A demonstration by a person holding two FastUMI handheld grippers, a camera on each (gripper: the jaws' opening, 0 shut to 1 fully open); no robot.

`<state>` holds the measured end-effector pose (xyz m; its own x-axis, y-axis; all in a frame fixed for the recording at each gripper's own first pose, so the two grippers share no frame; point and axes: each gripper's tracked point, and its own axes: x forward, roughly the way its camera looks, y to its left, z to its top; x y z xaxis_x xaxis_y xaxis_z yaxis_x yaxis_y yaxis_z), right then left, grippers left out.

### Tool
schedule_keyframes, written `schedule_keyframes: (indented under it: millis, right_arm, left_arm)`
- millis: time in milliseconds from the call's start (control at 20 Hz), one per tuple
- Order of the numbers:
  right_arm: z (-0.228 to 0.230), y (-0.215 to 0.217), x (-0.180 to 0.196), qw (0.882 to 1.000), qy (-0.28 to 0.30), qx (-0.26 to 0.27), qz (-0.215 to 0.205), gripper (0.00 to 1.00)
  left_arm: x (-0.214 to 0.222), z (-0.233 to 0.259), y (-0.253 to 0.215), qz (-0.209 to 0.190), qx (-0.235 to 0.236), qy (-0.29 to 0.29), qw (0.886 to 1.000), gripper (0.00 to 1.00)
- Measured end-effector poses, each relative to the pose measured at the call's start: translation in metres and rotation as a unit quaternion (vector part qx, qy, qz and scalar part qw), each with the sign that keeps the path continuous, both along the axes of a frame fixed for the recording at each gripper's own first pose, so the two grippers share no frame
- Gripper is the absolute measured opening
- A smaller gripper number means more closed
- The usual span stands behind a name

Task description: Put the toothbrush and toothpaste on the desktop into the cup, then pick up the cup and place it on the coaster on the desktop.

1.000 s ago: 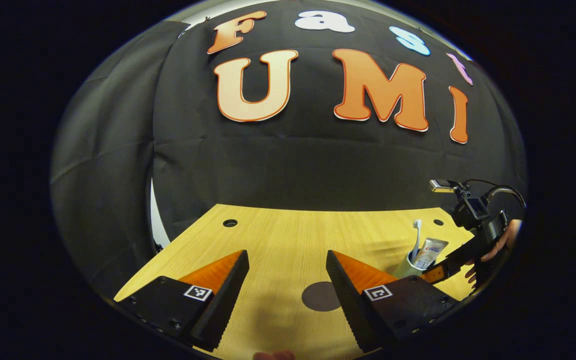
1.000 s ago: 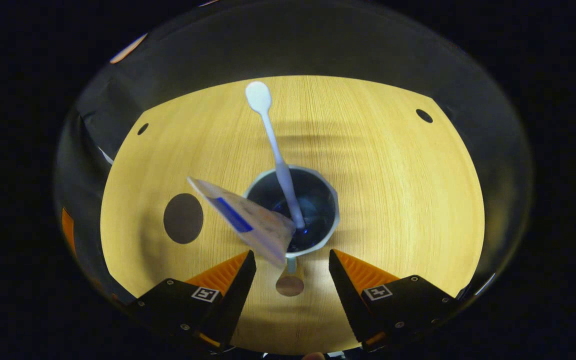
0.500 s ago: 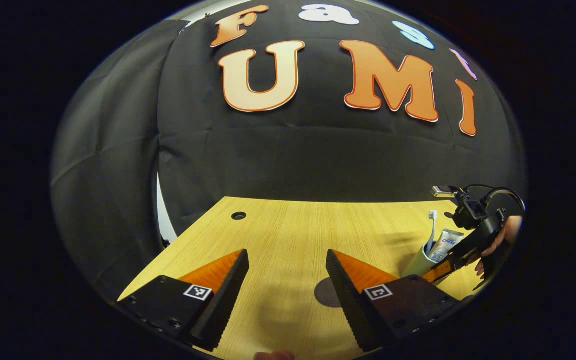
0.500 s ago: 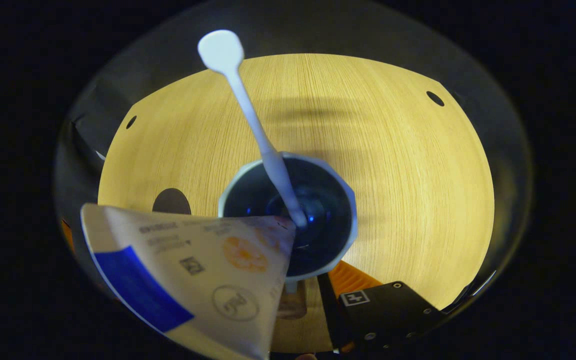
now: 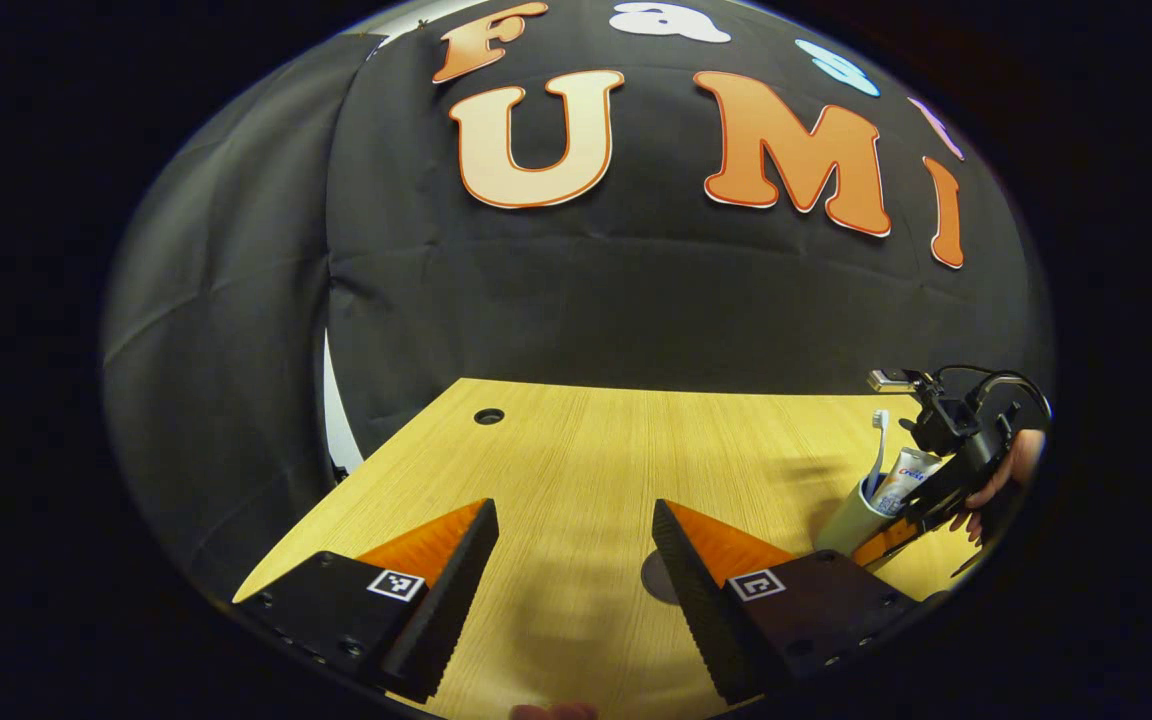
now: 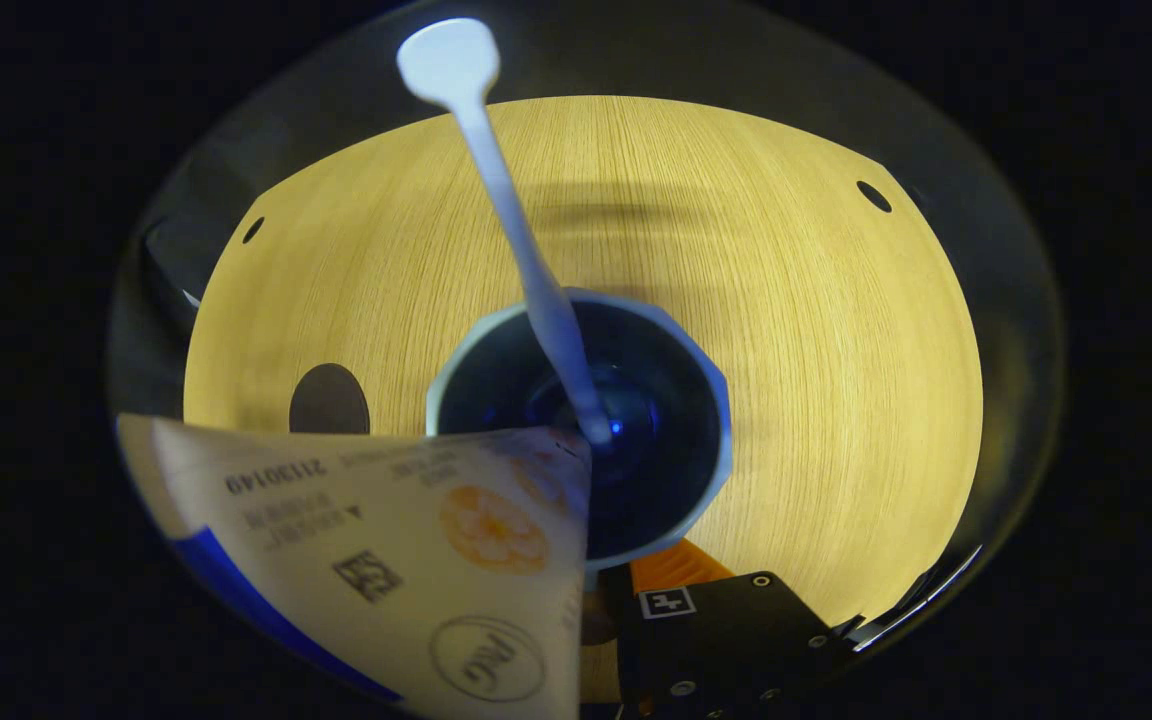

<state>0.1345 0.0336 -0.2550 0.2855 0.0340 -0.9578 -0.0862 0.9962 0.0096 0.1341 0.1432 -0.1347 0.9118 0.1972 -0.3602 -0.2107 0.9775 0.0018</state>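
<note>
- Compared with 1 second ago, the cup (image 6: 626,440) is seen much larger and nearer in the right gripper view, and the toothpaste (image 6: 386,560) now covers the lower left of that view; the right gripper (image 5: 921,505) has been brought down close around the cup.
- In the left gripper view, the cup (image 5: 851,520) is seen tilted, its mouth leaning toward the right gripper and the hand (image 5: 1006,480) behind it; whether it has left the desktop (image 5: 586,460) cannot be told.
- This is judged to mean that loading is finished, since both items stand inside the cup, and that the pick-up step is in hand; the placing is not yet done.
- The toothbrush (image 6: 516,240) is stood with its long axis roughly upright, head up and handle end down in the cup bottom, leaning against the far rim.
- The toothpaste is stood on end too, its flat crimped end up and toward the camera, its long axis slanted over the near rim.
- The coaster (image 6: 329,398) lies flat on the desktop, left of the cup in the right gripper view and apart from it.
- Of the right gripper, 1 finger is seen beside the cup's near wall; the other is hidden by the tube, so its jaw state cannot be told.
- The left gripper (image 5: 571,570) is held with jaws wide and nothing between them, low over the desktop.
</note>
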Motion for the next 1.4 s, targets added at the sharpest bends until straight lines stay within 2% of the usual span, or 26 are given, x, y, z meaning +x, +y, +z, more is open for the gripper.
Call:
schedule_keyframes:
  millis: [350, 650, 1050, 1100, 1150, 1400]
  right_arm:
    - [0.004, 0.006, -0.002, 1.000, -0.004, 0.003, 0.006, 0.29]
    - [0.027, 0.039, 0.024, 0.999, -0.027, 0.016, 0.035, 0.29]
    - [0.040, 0.102, 0.078, 0.994, -0.036, 0.016, 0.102, 0.29]
    - [0.031, 0.107, 0.036, 0.993, -0.036, 0.014, 0.107, 0.29]
    - [0.038, 0.113, 0.066, 0.993, -0.034, 0.012, 0.113, 0.29]
    - [0.030, 0.138, 0.070, 0.989, -0.029, -0.003, 0.142, 0.29]
  left_arm:
    - [-0.005, 0.002, 0.000, -0.005, -0.002, 0.000, 1.000, 0.94]
    - [-0.030, 0.003, 0.019, 0.013, 0.001, -0.001, 1.000, 0.94]
    - [-0.067, 0.006, 0.062, 0.061, 0.004, -0.006, 0.998, 0.94]
    - [-0.072, 0.006, 0.068, 0.069, 0.005, -0.005, 0.998, 0.94]
    - [-0.076, 0.006, 0.073, 0.075, 0.006, -0.005, 0.997, 0.94]
    - [-0.093, -0.002, 0.094, 0.103, 0.001, -0.001, 0.995, 0.94]
